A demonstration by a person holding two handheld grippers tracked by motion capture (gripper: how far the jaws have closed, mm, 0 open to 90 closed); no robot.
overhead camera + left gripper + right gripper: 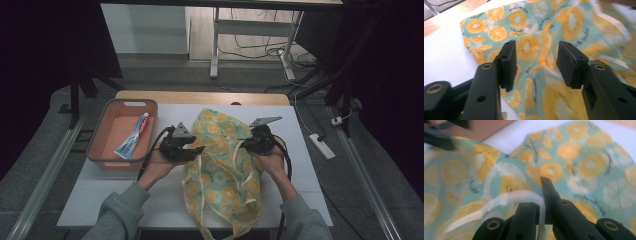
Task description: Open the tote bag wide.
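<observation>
A teal fabric bag (220, 165) printed with orange and kiwi slices lies crumpled on the white table (100, 190). My left gripper (199, 149) hovers at the bag's left edge. In the left gripper view its jaws (537, 46) stand open over the printed cloth (529, 22), with nothing pressed between the pads. My right gripper (245, 145) sits at the bag's upper right part. In the right gripper view it (539, 192) is shut on the bag, and a white strap (506, 197) loops down between the jaws. Both grippers face each other across the bag.
An orange basket (100, 135) stands at the table's left with a toothpaste tube (134, 135) lying inside. A white power strip (321, 146) lies on the floor to the right. A desk frame with cables stands beyond the table's far edge.
</observation>
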